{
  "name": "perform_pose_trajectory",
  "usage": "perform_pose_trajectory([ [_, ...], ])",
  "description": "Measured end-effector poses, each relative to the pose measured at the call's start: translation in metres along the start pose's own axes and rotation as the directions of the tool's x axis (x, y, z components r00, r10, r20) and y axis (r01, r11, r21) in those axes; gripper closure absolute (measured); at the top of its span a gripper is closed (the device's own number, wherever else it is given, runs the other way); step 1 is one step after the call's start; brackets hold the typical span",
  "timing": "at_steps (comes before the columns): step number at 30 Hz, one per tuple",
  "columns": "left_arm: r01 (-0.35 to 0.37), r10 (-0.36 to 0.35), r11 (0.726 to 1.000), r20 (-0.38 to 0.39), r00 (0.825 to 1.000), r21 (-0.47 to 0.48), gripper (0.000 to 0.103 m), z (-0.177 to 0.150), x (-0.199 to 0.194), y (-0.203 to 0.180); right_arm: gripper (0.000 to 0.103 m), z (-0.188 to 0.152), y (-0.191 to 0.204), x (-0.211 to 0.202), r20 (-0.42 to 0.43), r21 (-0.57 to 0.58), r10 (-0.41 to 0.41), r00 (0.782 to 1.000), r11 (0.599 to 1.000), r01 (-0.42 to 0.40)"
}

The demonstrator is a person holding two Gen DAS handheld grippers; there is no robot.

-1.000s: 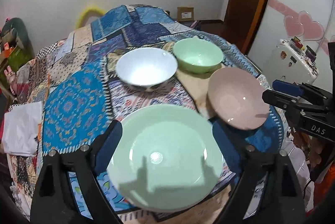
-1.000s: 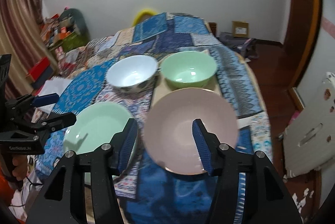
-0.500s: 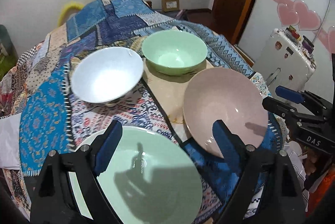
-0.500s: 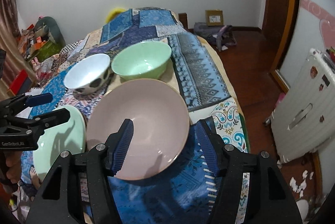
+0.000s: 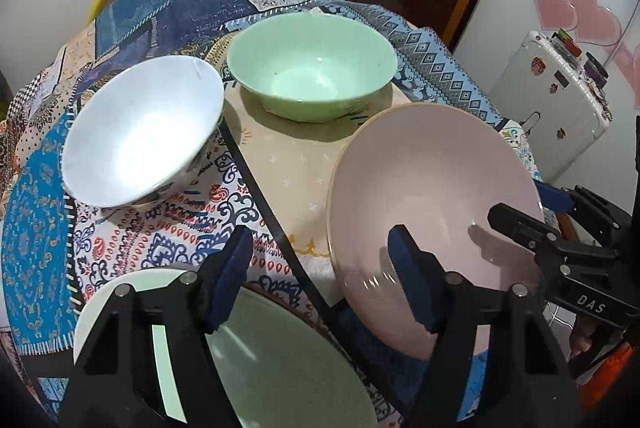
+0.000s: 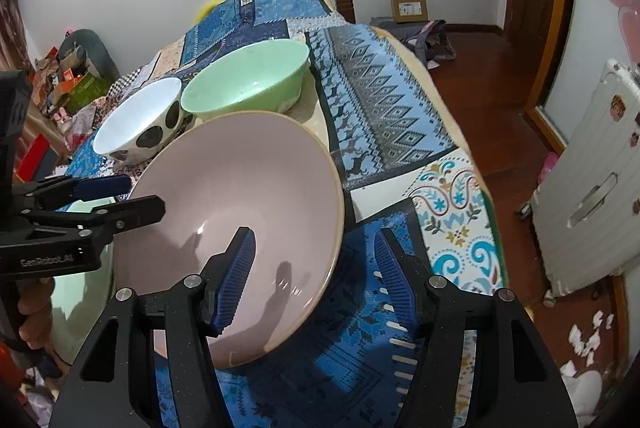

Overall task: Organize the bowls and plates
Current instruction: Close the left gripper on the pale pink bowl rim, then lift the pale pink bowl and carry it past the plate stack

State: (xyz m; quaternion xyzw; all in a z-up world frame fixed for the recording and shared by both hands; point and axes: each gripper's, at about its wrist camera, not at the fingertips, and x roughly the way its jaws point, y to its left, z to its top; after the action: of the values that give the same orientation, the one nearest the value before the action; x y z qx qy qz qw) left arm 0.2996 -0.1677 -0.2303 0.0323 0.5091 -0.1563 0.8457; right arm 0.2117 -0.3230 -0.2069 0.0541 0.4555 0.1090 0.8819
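Both my tools straddle the pink plate's (image 6: 240,212) rim, right tool (image 6: 316,280) half-open at its near-right edge, left tool (image 5: 320,276) closing at its left edge.

I've brought both grippers lower and nearer the pink plate (image 6: 240,228). My left gripper (image 5: 320,280) has left the green plate (image 5: 280,360) and is closing, empty, at the pink plate's left rim; my right gripper (image 6: 316,280) now straddles its right rim.

White letters "DAS" show on the right tool (image 5: 520,224) — and "GenRobot.AI" on the left tool (image 6: 120,196); nothing else is legible.
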Motion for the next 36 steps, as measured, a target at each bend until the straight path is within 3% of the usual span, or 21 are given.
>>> perform_pose_trajectory([
  [2,0.006,-0.006,1.000,-0.007,1.000,-0.003,0.036,0.001,0.004,0.000,0.055,-0.001,-0.001,0.003,-0.013,0.005,0.018,1.000,1.000,-0.018],
  [6,0.020,-0.020,1.000,-0.047,0.999,-0.001,0.057,0.001,0.017,-0.001,0.067,-0.003,-0.002,0.007,-0.024,0.002,0.035,0.999,0.999,-0.035],
  [10,0.030,-0.029,0.999,-0.045,0.999,0.011,0.069,0.000,0.020,-0.005,0.084,-0.005,-0.002,0.011,-0.040,0.003,0.059,0.997,0.998,-0.059],
  [13,0.070,-0.069,0.997,-0.067,0.995,0.018,0.082,-0.001,0.022,-0.010,0.085,-0.006,-0.001,0.012,-0.041,0.003,0.057,0.998,0.998,-0.057],
  [25,0.079,-0.080,0.997,-0.083,0.993,-0.011,0.082,-0.006,0.015,-0.010,0.086,-0.001,0.005,0.007,-0.043,0.009,0.051,0.998,0.999,-0.050],
  [36,0.073,-0.073,0.997,-0.021,0.997,-0.024,0.082,-0.013,-0.025,-0.006,0.086,0.003,0.023,-0.015,-0.011,-0.009,0.065,0.998,0.998,-0.065],
])
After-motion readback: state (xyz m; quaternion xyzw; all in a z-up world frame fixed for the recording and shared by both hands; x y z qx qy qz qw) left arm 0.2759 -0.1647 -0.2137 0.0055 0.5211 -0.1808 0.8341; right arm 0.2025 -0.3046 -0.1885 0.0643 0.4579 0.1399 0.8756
